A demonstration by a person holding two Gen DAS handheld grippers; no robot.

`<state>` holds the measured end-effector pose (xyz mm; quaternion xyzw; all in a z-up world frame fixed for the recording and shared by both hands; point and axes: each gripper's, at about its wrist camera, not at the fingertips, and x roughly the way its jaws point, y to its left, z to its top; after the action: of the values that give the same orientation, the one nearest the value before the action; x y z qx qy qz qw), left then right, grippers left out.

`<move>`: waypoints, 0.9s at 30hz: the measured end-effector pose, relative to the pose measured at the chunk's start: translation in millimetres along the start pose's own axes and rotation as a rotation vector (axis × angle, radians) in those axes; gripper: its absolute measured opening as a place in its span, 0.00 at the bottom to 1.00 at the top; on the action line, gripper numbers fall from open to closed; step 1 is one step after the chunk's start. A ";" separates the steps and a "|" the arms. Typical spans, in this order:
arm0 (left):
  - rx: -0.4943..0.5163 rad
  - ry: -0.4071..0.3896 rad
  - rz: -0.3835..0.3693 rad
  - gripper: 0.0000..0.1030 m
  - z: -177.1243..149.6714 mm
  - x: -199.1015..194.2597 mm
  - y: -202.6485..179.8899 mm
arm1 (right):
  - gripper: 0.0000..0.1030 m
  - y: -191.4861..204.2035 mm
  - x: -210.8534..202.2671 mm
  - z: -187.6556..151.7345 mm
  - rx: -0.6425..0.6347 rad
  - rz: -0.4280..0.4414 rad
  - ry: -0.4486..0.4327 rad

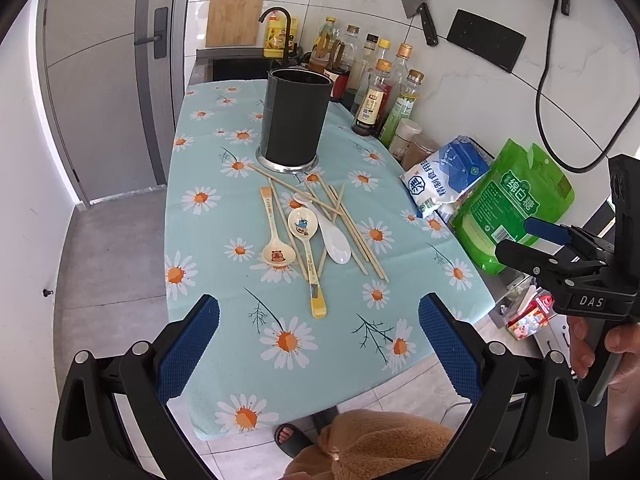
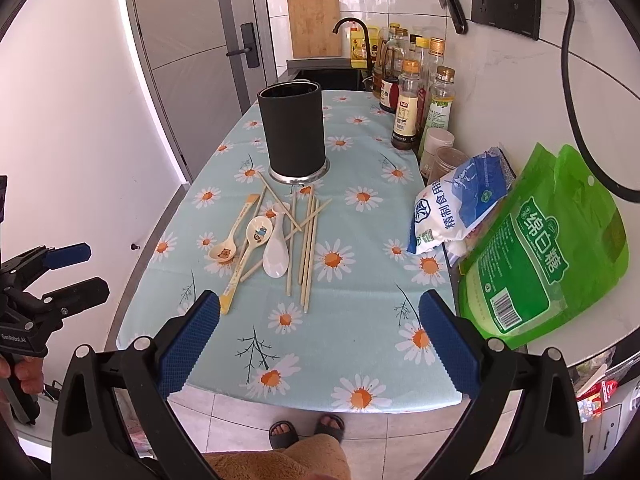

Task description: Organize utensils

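A black cylindrical utensil holder (image 1: pixel 294 118) (image 2: pixel 293 130) stands upright on the daisy-print tablecloth (image 1: pixel 224 264) (image 2: pixel 352 312). In front of it lies a loose pile: several wooden chopsticks (image 1: pixel 356 236) (image 2: pixel 307 248), a white spoon (image 1: pixel 335 240) (image 2: pixel 276 254) and two cream cartoon spoons (image 1: pixel 276 252) (image 1: pixel 305 232) (image 2: pixel 225 250) (image 2: pixel 256 236). My left gripper (image 1: pixel 319 316) is open and empty, held above the near table edge. My right gripper (image 2: pixel 319 316) is open and empty, also near the front edge; it shows at the right of the left wrist view (image 1: pixel 524 240).
Oil and sauce bottles (image 1: pixel 380 96) (image 2: pixel 416 92) line the back right wall. A blue-white salt bag (image 1: pixel 444 176) (image 2: pixel 456 204) and a green sugar bag (image 1: pixel 516 204) (image 2: pixel 544 248) lie at the right. A sink with a faucet (image 1: pixel 280 28) sits behind the table.
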<state>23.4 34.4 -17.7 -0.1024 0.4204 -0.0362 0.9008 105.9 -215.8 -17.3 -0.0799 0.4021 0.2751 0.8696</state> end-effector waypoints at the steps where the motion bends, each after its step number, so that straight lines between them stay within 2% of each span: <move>1: -0.004 0.001 -0.005 0.94 1.6 2.2 2.1 | 0.96 -0.6 3.0 2.8 -0.002 0.008 0.004; 8: -0.043 0.016 -0.005 0.94 18.0 20.9 15.8 | 0.96 -1.6 32.0 34.5 -0.061 0.063 0.033; 15: -0.075 0.032 0.014 0.94 33.8 43.4 32.8 | 0.93 6.2 91.0 72.1 -0.163 0.148 0.127; 19: -0.101 0.042 0.026 0.94 37.1 55.5 43.0 | 0.80 19.2 134.5 90.6 -0.268 0.184 0.218; 23: -0.122 0.039 0.034 0.94 37.4 63.9 50.2 | 0.72 37.4 175.1 105.6 -0.372 0.193 0.287; 25: -0.137 0.039 0.033 0.94 37.1 69.1 53.8 | 0.63 45.7 192.3 110.2 -0.415 0.189 0.316; 27: -0.153 0.049 0.029 0.94 37.6 76.1 56.9 | 0.60 53.1 211.0 116.4 -0.451 0.180 0.350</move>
<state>100.0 84.3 -63.5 -0.1639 0.4452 0.0065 0.8803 264.2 -42.1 -92.5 -0.2811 0.4802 0.4156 0.7195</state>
